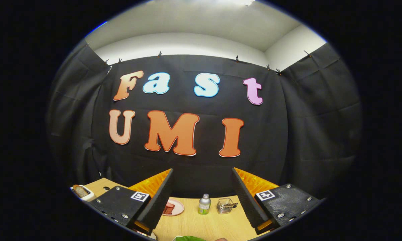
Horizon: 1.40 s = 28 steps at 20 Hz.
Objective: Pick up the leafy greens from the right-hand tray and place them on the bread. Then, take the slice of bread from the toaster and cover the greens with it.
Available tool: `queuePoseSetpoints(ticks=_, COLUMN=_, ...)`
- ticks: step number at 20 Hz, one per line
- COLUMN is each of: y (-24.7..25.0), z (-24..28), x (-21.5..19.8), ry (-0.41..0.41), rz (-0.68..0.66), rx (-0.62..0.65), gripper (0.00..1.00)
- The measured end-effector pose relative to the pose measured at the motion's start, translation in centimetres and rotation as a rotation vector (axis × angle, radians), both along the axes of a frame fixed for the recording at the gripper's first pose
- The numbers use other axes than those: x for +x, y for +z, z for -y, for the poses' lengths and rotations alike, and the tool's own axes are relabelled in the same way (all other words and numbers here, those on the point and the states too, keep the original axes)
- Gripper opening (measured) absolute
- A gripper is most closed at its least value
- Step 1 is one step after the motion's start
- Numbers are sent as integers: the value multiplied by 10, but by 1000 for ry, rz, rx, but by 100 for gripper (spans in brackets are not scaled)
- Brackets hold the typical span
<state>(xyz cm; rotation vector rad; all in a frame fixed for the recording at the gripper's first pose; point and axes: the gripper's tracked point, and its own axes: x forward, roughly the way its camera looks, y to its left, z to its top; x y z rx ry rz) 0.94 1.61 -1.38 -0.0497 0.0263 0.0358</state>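
Note:
My gripper is open, its two black-padded fingers spread wide with nothing between them, held high above the wooden table. A sliver of leafy greens shows at the very near edge of the table, below and between the fingers. The white toaster stands at the far left beyond the left finger, with a brown slice of bread sticking up out of it.
A pink plate carrying reddish food sits just right of the left finger. A small green-labelled bottle and a little wire basket stand at the back of the table, near the black cloth wall.

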Motion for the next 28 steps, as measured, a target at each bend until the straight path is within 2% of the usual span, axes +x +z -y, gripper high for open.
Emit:
queuePoseSetpoints(ticks=7, y=-20, z=3, x=5, ry=1, rz=-46, rx=16, gripper=100)
queuePoseSetpoints(ticks=10, y=-31, z=-4, x=3, ry=37, rz=-79, rx=26, gripper=100)
queuePoseSetpoints(ticks=12, y=-56, z=-12, x=-4, ry=86, rz=-147, rx=21, gripper=100)
queuePoseSetpoints(ticks=15, y=-100, z=-9, x=-8, ry=68, rz=-258, rx=-36, gripper=100)
queuePoseSetpoints(ticks=19, y=-175, z=-13, x=-32, ry=97, rz=-483, rx=-108, gripper=100)
queuePoseSetpoints(ticks=28, y=-286, z=-13, x=-71, ry=88, rz=-841, rx=-76, gripper=99)
